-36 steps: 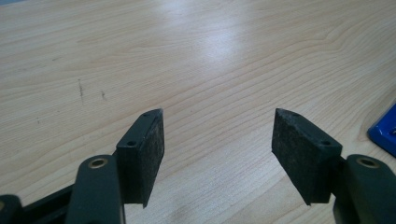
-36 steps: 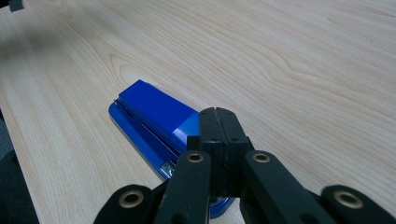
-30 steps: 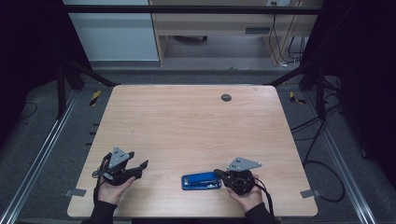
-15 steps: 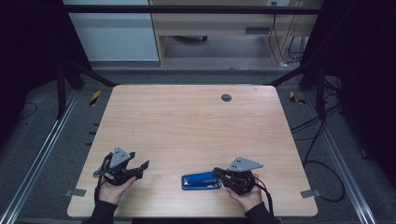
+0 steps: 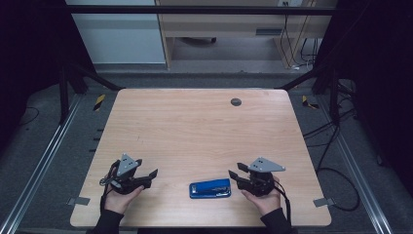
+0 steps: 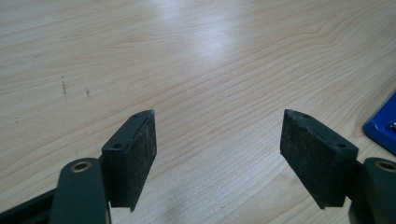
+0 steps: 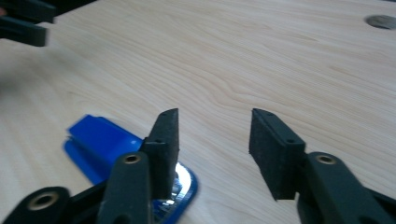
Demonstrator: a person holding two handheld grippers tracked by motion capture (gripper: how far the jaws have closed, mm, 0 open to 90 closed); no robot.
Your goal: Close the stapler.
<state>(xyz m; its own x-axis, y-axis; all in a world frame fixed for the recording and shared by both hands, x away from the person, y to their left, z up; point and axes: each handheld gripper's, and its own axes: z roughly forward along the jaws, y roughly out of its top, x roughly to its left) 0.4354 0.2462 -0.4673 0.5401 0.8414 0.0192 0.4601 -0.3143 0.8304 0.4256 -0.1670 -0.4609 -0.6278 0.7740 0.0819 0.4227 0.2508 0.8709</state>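
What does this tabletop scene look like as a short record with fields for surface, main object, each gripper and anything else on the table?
surface: wooden table
main object: blue stapler, lying flat near the front edge
right gripper: jaws have just been opening, nothing between the pads, stapler beside its left jaw in the right gripper view
left gripper: open, empty, over bare wood left of the stapler
other: round grey cable hole near the far edge
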